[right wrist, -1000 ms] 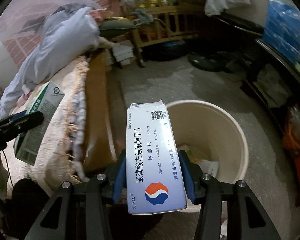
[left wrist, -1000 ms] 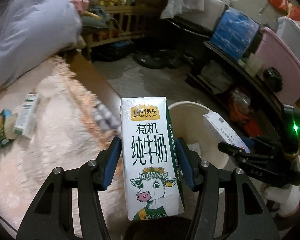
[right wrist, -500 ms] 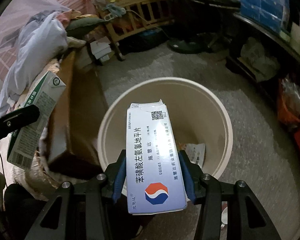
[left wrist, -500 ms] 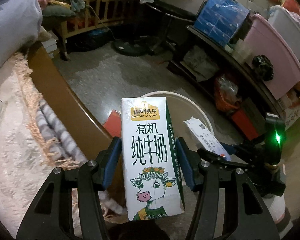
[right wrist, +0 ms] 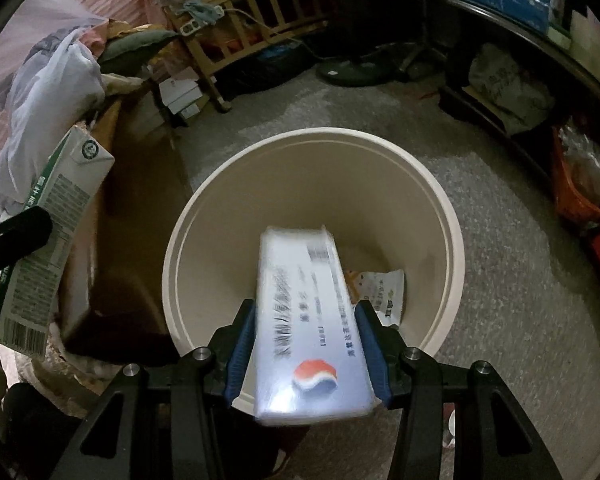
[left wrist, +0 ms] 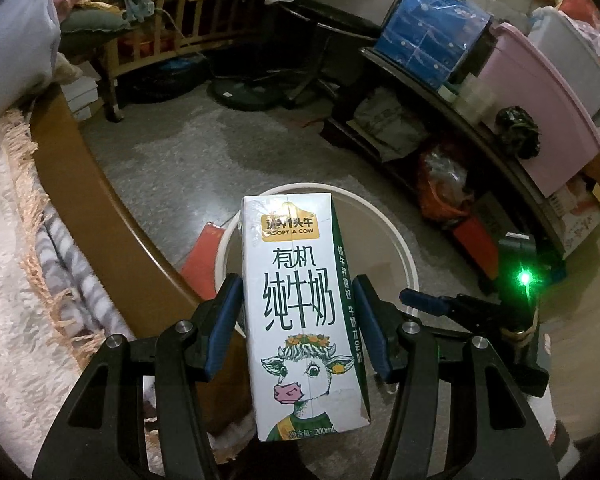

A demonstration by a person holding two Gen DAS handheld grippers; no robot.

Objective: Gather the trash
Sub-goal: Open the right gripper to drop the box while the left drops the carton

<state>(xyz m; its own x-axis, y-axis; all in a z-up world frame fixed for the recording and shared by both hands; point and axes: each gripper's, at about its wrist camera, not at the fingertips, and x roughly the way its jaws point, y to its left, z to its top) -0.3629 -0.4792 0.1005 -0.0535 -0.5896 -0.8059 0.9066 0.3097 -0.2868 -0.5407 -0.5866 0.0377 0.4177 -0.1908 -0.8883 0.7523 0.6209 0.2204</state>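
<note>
Over the bin, the left gripper clamped a light, stiff milk carton by its sides, while the right gripper pinched a crushable medicine box likewise.

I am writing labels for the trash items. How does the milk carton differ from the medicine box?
The milk carton is white with green sides and a cartoon cow; the medicine box is pale with a red and blue logo. The carton looks sharp, the box blurred. The carton stands upright in the left gripper; the box tilts over the bin in the right gripper.
</note>
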